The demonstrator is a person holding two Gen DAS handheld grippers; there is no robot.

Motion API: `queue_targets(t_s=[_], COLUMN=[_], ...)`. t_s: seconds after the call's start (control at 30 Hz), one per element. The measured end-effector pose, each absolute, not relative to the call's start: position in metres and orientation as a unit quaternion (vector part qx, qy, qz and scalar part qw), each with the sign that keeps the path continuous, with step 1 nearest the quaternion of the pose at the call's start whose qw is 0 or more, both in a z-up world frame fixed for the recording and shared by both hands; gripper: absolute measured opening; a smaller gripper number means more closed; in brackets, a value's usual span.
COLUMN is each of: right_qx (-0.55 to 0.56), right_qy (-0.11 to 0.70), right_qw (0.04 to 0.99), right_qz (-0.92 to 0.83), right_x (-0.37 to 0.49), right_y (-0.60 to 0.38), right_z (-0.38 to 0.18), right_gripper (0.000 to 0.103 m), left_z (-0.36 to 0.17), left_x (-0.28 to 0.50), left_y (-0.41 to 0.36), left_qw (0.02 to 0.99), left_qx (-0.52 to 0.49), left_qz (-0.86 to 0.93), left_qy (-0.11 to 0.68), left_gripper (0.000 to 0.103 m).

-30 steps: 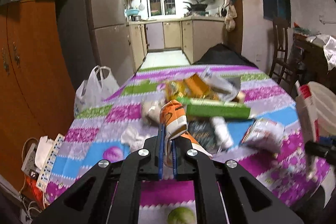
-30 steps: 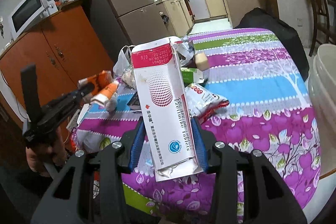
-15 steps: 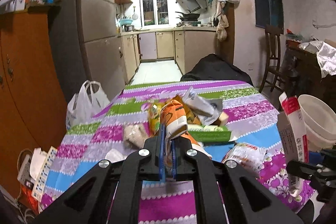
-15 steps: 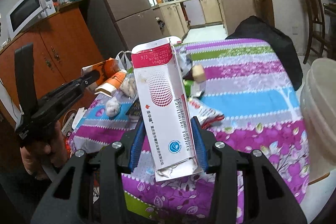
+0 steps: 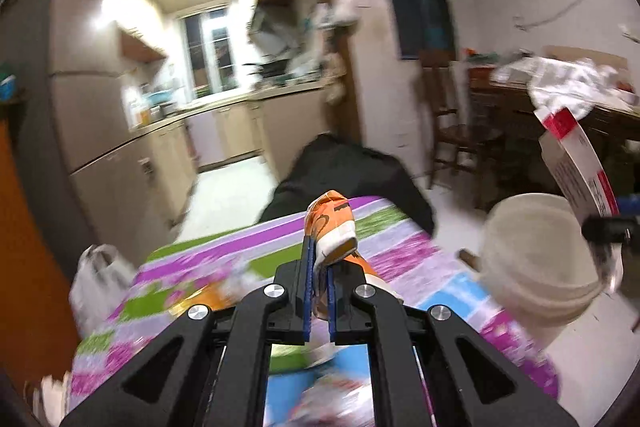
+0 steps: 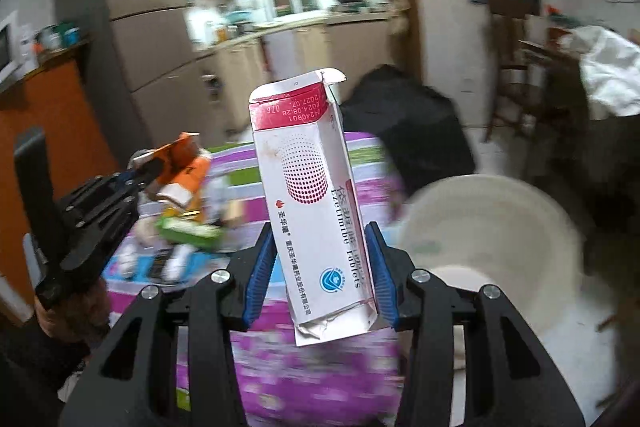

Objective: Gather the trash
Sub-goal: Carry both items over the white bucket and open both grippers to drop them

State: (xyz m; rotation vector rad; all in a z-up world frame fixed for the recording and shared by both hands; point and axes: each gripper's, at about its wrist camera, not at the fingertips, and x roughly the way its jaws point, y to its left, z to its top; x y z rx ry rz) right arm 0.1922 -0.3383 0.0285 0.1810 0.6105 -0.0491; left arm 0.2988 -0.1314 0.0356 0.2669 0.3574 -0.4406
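**Entry: two pieces of trash in hand, bucket not yet reached — risks logged**

Item 1. Tablet carton (image 6: 320, 203), white with a red band, top flap torn open. I had it upright in my right gripper (image 6: 320, 267), the blue pads pressed to its two long sides, jaws only as wide as the box. Risk, as I judged it: the hollow card could crush or pivot and slide out before release.

Item 2. Orange wrapper (image 5: 332, 227), crumpled. My left gripper (image 5: 318, 291) was closed almost fully on it, most of the wrapper standing above the pads. Risk: the thin film could creep out of the pinch, or cling to a pad on opening.

Item 3. White bucket (image 6: 488, 247), off the table's right edge, just beyond the carton. I took it for the bin. Both views were blurred; a misjudged drop could hit the rim or the floor.

Item 4. Striped tablecloth (image 5: 392, 259), more litter (image 6: 188, 227) left on it. Risk: two loaded grippers converging on one opening could collide.
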Motion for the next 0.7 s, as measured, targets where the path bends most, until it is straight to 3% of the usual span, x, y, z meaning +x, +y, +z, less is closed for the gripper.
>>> queue_targets(t_s=[0.33, 0.53, 0.7], right_qx=[0.147, 0.175, 0.181], right_qy=[0.42, 0.515, 0.56], right_qw=[0.883, 0.825, 0.793], right_qz=[-0.151, -0.155, -0.156], right_x=[0.19, 0.211, 0.233], right_y=[-0.488, -0.532, -0.551], right_z=[0.02, -0.004, -0.022], right_gripper=[0.044, 0.045, 0.045], left_z=[0.04, 0.016, -0.01], left_x=[0.325, 0.344, 0.345], left_y=[-0.303, -0.411, -0.451], left_qw=[0.852, 0.777, 0.751], left_qx=[0.157, 0.213, 0.271], left_qz=[-0.431, -0.497, -0.502], left_qy=[0.251, 0.322, 0.333], left_gripper=[0.006, 0.006, 0.006])
